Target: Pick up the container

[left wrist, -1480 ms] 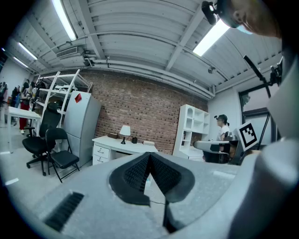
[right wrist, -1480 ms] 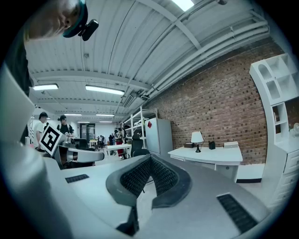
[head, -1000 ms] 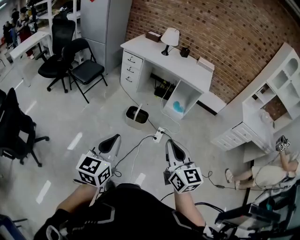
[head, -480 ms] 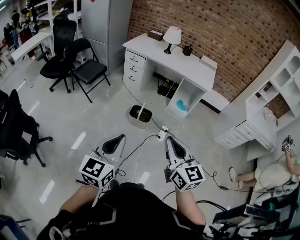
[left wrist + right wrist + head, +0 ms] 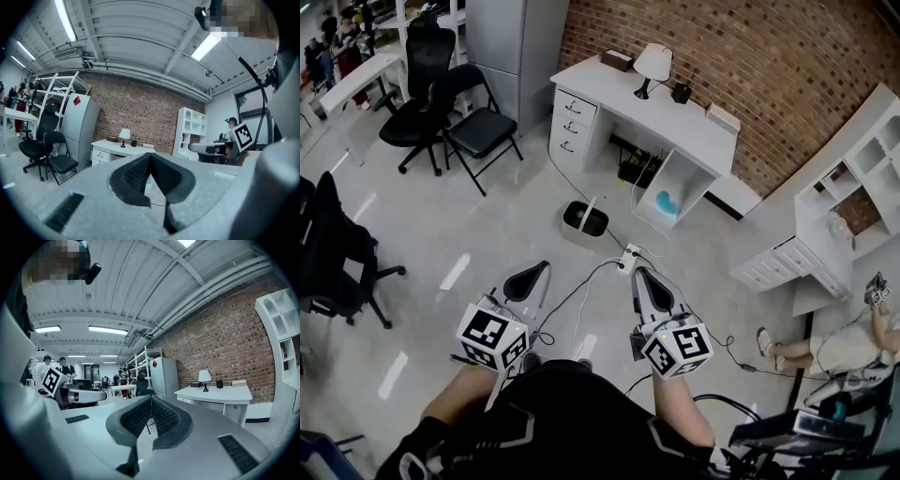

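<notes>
A folding chair [image 5: 478, 131] stands at the far left. The left hand-held gripper [image 5: 532, 275] hangs above the floor [image 5: 487, 234], jaws pressed together with nothing between them. The container [image 5: 581, 234], a small bin with a white handle, sits on the floor ahead of both grippers and apart from them, near the white tabletop [image 5: 680, 127] that carries a lamp [image 5: 653, 64]. The right hand-held gripper [image 5: 645, 278] is also closed and empty. A power strip [image 5: 628, 253] lies just past its tip.
</notes>
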Action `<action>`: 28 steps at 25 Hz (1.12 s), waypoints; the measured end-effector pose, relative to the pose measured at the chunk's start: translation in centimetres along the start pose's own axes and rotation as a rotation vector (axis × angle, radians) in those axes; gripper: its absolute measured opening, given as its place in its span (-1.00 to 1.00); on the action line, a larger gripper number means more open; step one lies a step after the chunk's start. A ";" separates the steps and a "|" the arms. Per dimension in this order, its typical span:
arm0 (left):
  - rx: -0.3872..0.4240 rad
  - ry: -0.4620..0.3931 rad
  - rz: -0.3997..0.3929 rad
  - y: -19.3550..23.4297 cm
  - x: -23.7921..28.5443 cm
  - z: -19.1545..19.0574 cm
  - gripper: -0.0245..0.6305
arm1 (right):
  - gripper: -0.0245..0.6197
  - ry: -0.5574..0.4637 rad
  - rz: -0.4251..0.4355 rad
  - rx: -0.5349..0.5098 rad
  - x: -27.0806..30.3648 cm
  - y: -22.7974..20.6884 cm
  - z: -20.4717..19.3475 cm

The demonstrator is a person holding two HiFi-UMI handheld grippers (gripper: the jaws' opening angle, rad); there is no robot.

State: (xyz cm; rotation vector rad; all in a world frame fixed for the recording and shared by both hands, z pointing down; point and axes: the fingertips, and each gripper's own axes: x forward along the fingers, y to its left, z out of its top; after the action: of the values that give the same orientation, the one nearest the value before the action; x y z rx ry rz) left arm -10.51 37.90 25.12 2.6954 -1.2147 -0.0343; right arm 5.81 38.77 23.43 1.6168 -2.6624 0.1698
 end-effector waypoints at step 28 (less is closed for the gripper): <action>-0.032 -0.012 -0.040 8.4 5.7 -0.3 -0.90 | -0.90 0.004 0.030 0.037 11.4 -2.2 -2.0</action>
State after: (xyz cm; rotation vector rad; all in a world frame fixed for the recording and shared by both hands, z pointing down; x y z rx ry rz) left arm -12.91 28.23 27.23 2.6953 -1.1530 -0.0755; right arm 2.40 27.92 26.48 1.5854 -2.6969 0.2243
